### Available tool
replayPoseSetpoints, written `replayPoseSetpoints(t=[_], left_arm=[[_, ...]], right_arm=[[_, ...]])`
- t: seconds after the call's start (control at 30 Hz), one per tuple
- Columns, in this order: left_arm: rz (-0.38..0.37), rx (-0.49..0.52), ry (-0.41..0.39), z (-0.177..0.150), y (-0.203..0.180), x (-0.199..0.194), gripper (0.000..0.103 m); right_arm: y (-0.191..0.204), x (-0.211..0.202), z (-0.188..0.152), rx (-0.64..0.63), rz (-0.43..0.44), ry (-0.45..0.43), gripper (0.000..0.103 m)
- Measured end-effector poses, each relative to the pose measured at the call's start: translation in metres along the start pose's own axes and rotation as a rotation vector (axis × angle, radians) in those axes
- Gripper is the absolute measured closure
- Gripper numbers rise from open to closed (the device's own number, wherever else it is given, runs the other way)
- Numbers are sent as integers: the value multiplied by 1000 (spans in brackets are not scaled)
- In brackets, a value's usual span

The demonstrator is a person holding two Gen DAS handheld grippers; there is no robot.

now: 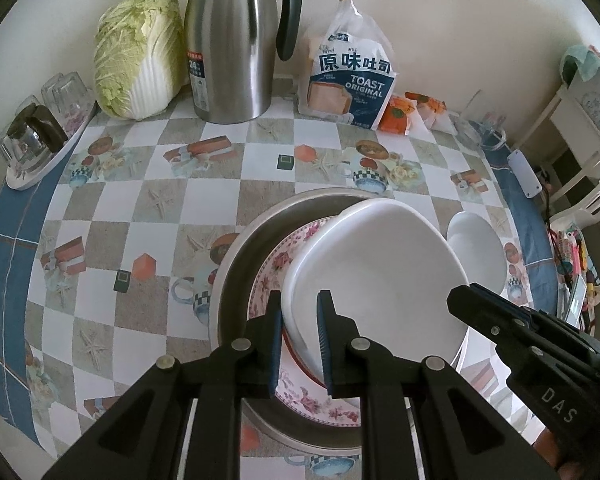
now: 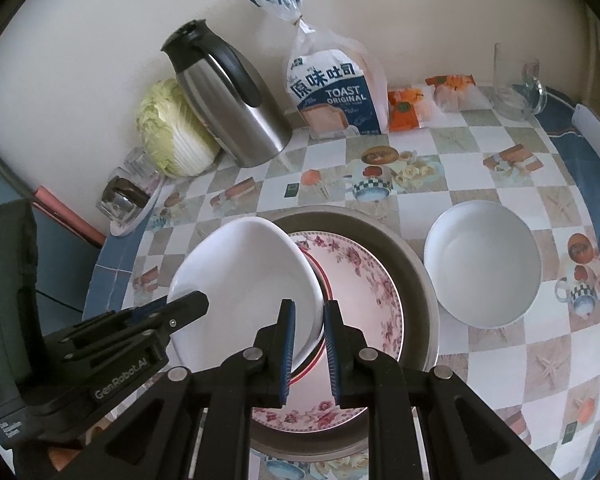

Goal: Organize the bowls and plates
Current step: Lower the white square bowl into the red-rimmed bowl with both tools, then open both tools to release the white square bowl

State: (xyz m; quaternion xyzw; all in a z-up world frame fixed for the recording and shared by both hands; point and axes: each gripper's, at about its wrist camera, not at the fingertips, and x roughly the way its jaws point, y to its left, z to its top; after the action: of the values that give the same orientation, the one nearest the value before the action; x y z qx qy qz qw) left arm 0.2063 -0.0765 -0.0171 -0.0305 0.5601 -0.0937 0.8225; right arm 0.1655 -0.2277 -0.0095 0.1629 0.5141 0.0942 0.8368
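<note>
White plate (image 1: 380,272) held tilted, concave face up, above the floral plate (image 1: 300,396) in the metal basin (image 1: 236,276). Left gripper (image 1: 300,332) and right gripper (image 2: 310,340) each clamp opposite rim edges. White bowl (image 2: 482,264) sits beside the basin; kettle (image 1: 232,48), cabbage (image 1: 140,52) and toast bag (image 1: 348,76) line the wall.

Open tablecloth (image 1: 112,208) before kettle (image 1: 230,60)

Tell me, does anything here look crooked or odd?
Yes: the white plate sits tilted over the floral plate in the metal basin, held at opposite rims by the left hand-held gripper and right hand-held gripper.
</note>
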Motion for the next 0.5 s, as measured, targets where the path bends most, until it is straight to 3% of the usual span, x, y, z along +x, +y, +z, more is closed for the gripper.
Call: replayPoseSetpoints(t=[0.37,0.43,0.5], left_arm=[[5,-7,-56,4,1,-20,84],[10,-8,-72,5,-1,-26,78],[17,-12,-93,6,-3,-32,56]], right_arm=[[1,-10,3,-8,0,-33,86],[0,-14,4,-8,-1,-43,86],[-2,-18,5,-9,-4,-56,86]])
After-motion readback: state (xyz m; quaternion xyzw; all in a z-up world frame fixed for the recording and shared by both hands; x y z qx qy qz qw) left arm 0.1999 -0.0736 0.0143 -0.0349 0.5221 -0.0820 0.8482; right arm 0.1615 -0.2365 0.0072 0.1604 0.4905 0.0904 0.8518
